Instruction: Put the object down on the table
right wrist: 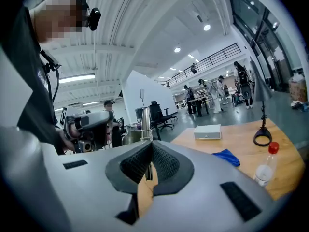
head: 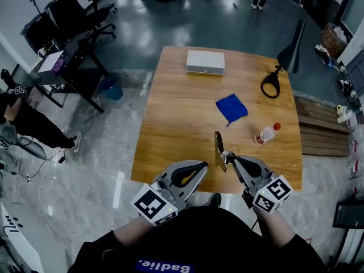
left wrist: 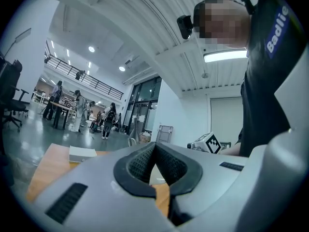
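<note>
A slim, shiny metal tool stands upright over the near edge of the wooden table. My right gripper is shut on its lower end. In the right gripper view the tool rises above the closed pads of the right gripper. My left gripper hovers just left of it at the table's front edge. Its tips touch and nothing is held. The left gripper view shows the left gripper with its pads meeting and no object between them.
On the table lie a white box at the far side, a blue cloth in the middle, a plastic bottle with a red cap at the right, and a black ring-shaped thing. Wooden planks lie right of the table.
</note>
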